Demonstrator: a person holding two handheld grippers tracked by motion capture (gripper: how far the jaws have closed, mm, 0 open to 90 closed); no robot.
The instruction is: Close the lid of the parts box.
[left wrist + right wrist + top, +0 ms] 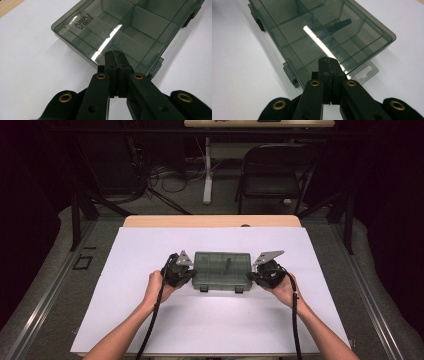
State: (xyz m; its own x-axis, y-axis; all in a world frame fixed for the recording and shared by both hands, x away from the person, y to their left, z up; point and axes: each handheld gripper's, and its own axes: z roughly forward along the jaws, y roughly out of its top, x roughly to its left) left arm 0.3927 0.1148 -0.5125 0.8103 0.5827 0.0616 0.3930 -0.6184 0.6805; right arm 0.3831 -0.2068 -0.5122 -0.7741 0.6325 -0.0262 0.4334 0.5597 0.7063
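Note:
A smoky see-through plastic organizer box (222,269) lies closed on the white sheet, with two latches on its near edge. Its divided compartments show through the lid (130,30), and one compartment holds a dark pen-like piece (337,25). My left gripper (181,272) sits at the box's left end, jaws shut together with nothing between them, tips (115,56) over the box's edge. At the right end my right gripper (263,271) is likewise shut on nothing, its tips (328,62) above the lid near the hang tab (368,71).
The white sheet (150,320) covers a wooden table (150,221). A dark folding chair (275,170) and another table's leg with cables stand beyond the far edge. Black cables trail from both grippers toward the near edge.

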